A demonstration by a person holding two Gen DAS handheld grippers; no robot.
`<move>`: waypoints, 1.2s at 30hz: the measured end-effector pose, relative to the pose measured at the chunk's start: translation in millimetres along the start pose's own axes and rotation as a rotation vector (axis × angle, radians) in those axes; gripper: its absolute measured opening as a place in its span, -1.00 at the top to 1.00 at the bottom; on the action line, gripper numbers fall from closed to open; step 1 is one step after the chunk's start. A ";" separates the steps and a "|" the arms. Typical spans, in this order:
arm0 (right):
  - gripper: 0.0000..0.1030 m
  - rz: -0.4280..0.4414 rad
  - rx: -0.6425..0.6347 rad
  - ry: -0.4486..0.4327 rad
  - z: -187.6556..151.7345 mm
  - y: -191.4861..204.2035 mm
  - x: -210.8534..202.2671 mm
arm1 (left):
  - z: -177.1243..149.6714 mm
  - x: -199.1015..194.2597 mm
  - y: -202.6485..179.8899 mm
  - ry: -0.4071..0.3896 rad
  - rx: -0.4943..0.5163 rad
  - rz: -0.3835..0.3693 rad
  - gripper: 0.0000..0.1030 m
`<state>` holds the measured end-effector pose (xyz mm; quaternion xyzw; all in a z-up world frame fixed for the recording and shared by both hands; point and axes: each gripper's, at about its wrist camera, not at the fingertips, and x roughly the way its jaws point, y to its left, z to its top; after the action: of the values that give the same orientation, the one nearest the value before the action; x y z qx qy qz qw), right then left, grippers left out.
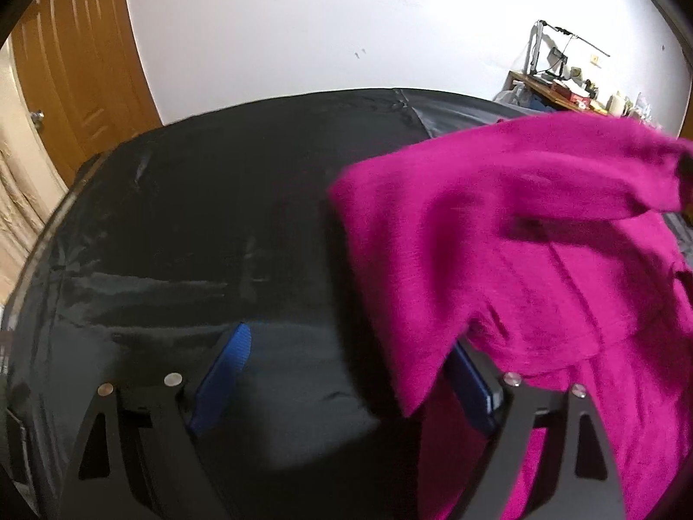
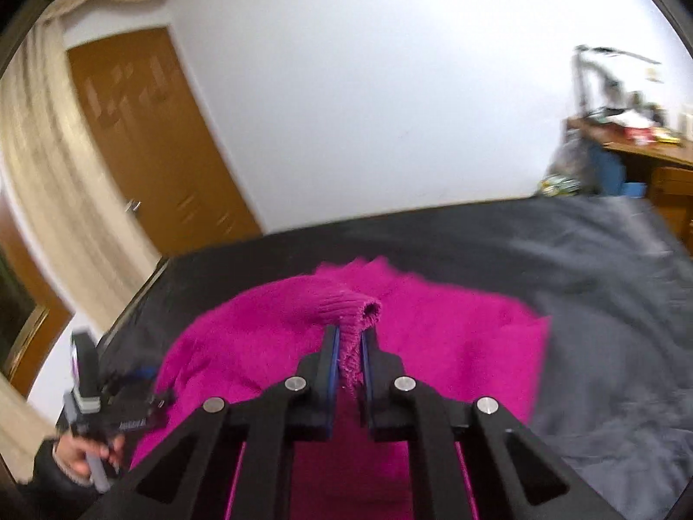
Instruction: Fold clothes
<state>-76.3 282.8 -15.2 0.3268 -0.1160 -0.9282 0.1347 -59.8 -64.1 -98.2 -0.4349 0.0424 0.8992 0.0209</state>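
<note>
A magenta knit sweater [image 1: 519, 260] lies on a bed covered with a dark sheet [image 1: 195, 216]. My left gripper [image 1: 353, 342] stands open at the sweater's left edge. Its left pad [image 1: 236, 346] is bare over the sheet, and a fold of the sweater drapes over its right finger. In the right wrist view the sweater [image 2: 454, 338] is spread across the dark sheet [image 2: 584, 281]. My right gripper [image 2: 350, 338] is shut on a sleeve just below the ribbed cuff [image 2: 359, 307], which sticks up above the fingertips. A person's hand [image 2: 82, 455] holds the left gripper at the lower left.
A brown wooden door [image 2: 151, 138] and a cream curtain [image 2: 65, 151] stand beyond the bed's left side. A cluttered wooden desk [image 2: 641, 143] is at the far right, also in the left wrist view as a desk [image 1: 558, 86]. A white wall runs behind the bed.
</note>
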 end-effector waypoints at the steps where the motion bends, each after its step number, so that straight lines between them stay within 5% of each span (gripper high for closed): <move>1: 0.81 -0.032 0.011 -0.004 0.5 -7.7 -3.4 | 0.3 0.5 0.2 0.001 0.000 -0.002 -0.75; 9: 0.79 -0.202 0.002 0.153 -31.1 -40.4 23.3 | 2.3 0.0 0.5 0.000 0.016 0.019 -0.75; 11: 0.65 -0.245 0.010 0.185 -36.9 -47.8 28.3 | 2.6 -1.1 -0.4 0.000 0.033 0.030 -0.75; 12: 0.42 -0.269 0.016 0.197 -39.3 -51.6 29.4 | 2.7 -1.7 -1.3 0.000 0.042 0.035 -0.75; 13: -0.06 -0.292 0.023 0.208 -41.7 -55.4 30.5 | 3.0 -2.5 -1.6 0.001 0.052 0.039 -0.75; 15: -0.44 -0.323 0.035 0.192 -43.8 -61.3 25.1 | 3.6 -7.8 -1.1 -0.004 0.077 0.046 -0.75; 19: -0.44 -0.326 0.020 0.097 -38.9 -62.2 -3.6 | 6.7 -24.2 2.6 -0.028 0.093 0.044 -0.75; 23: -0.44 -0.215 -0.046 0.065 -34.5 -40.5 -9.0 | 7.7 -40.5 0.2 -0.059 0.105 0.045 -0.75; 29: -0.44 -0.127 -0.190 0.190 -53.3 -5.2 30.0 | 9.7 -43.1 2.2 -0.050 0.104 0.057 -0.76; 31: -0.44 -0.140 -0.220 0.267 -63.5 -3.4 45.8 | 2.4 -42.6 3.7 -0.030 0.101 0.059 -0.76; 36: -0.45 -0.207 -0.336 0.292 -79.6 5.3 48.9 | -10.0 -49.3 7.6 -0.014 0.097 0.069 -0.76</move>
<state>-61.2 251.8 -102.2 0.4406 0.0946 -0.8863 0.1064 -21.9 -72.6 -65.2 -0.4252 0.1008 0.8994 0.0111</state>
